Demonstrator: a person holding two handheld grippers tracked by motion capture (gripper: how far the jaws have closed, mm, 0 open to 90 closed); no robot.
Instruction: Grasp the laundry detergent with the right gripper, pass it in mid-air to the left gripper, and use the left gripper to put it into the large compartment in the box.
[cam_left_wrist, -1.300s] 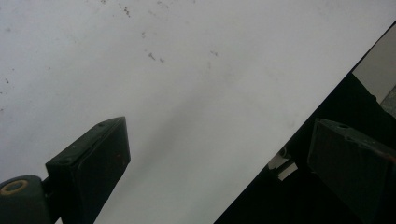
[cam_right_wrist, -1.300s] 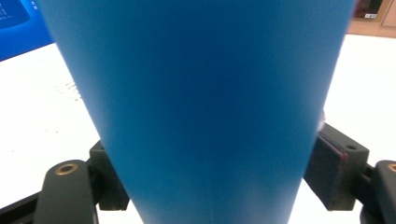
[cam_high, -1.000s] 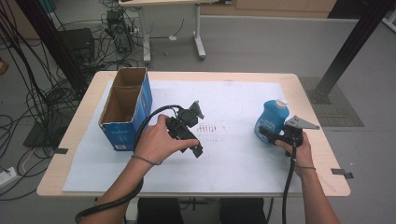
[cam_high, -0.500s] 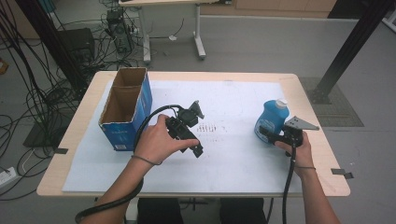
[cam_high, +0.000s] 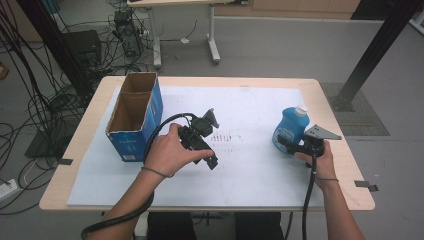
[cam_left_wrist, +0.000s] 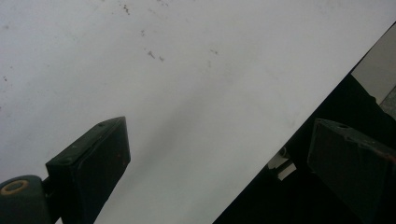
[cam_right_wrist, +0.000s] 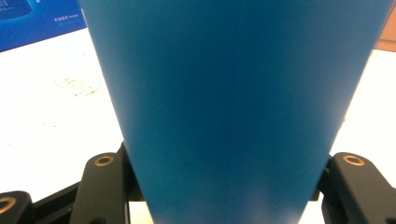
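A blue bottle (cam_high: 289, 127) with a white cap stands upright at the right of the white sheet (cam_high: 250, 175). My right gripper (cam_high: 286, 145) is shut on its lower body, reaching in from the near right. In the right gripper view the bottle (cam_right_wrist: 233, 107) sits between the two black jaws, which press on its sides. My left gripper (cam_high: 210, 159) is held in a hand near the sheet's middle. Its jaws are open with nothing between them, and in the left gripper view the gripper (cam_left_wrist: 224, 163) looks down on the bare sheet and its edge.
An open cardboard box (cam_high: 132, 117) with blue sides stands at the left of the wooden table (cam_high: 325, 90); its blue side (cam_right_wrist: 37, 18) appears beyond the bottle. A patch of small dark marks (cam_high: 227, 137) lies mid-sheet. Cables and a second table stand on the floor behind.
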